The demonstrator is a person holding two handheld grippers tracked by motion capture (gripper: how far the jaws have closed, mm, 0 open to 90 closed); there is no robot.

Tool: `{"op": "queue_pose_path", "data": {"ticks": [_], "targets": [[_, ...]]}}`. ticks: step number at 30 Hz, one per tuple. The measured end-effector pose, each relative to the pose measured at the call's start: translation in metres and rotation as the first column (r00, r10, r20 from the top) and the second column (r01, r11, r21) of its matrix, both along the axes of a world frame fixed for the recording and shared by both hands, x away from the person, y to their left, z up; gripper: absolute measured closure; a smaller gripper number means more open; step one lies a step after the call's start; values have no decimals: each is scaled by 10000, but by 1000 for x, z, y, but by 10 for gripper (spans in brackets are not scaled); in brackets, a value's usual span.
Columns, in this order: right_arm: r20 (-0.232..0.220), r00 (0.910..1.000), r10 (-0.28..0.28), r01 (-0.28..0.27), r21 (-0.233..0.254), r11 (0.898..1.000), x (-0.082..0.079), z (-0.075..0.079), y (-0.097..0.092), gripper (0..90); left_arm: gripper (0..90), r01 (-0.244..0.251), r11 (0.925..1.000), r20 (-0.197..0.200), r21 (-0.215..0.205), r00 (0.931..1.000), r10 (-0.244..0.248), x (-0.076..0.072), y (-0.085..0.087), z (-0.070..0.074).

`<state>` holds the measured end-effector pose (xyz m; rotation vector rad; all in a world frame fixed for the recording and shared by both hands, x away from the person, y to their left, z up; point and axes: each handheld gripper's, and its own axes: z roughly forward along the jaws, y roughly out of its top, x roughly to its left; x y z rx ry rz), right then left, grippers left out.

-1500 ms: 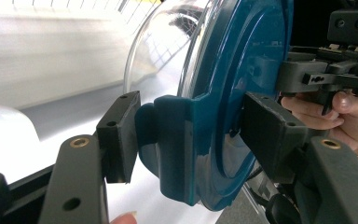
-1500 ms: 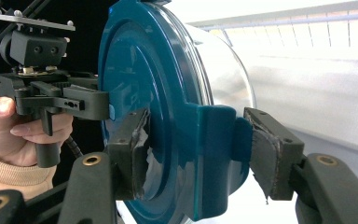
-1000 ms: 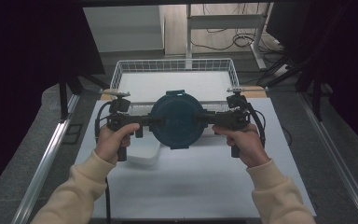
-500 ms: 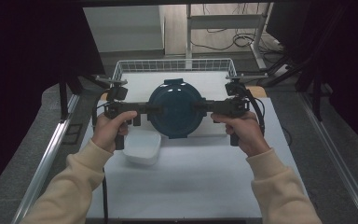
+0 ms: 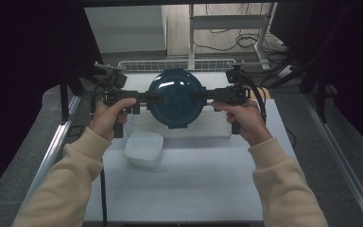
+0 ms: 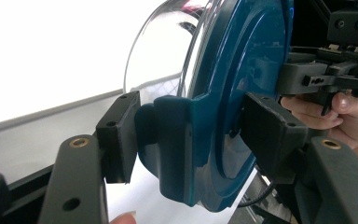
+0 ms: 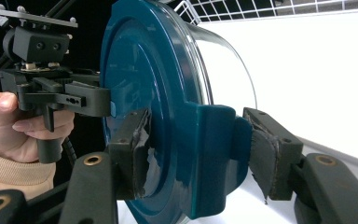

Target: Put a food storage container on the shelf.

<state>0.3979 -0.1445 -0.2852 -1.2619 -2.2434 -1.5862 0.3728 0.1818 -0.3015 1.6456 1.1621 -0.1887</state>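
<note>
1. Between the jaws of the left gripper [image 6: 186, 135], in the left gripper view, sits a side latch tab of a round dark-blue lidded container [image 6: 242, 93]; both pads press on the tab, so this gripper is pinching the container.
2. Between the jaws of the right gripper [image 7: 196, 154], in the right gripper view, sits the opposite latch tab of the same container [image 7: 154, 84]; the pads bear on it from both sides, so this gripper is likewise pinching it. One pad surface looks torn.
3. Seen from the high view, the container [image 5: 176, 98] hangs between the left gripper [image 5: 142, 98] and the right gripper [image 5: 203, 95], clear of the table surface, blue lid toward the camera.
4. Below and just inboard of the left gripper, a small white rectangular tub [image 5: 143, 149] rests on the white table [image 5: 194, 189].
5. Under the container lies a white tray [image 5: 208, 130], partly covered from view.
6. Beyond both grippers, a white wire basket [image 5: 179, 64] stands at the far table edge.
7. Beyond the basket, cables [image 5: 236, 42] lie on the floor.
</note>
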Motion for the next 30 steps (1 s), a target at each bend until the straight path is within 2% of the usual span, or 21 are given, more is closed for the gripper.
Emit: {"op": "queue_pose_path", "data": {"ticks": [16,23,30], "targets": [[-91,9999,-91,92,123,9999,25,10,5,434,391,108,9999,-142,129,9998,-106,29,4,15],[-197,9995,-227,229,95,9997,33,13,4,434,390,185,9998,-250,74,9995,-183,39,4,17],[-404,9987,-311,316,100,9995,46,13,6,433,389,244,9997,-489,43,9985,-242,57,6,17]]}}
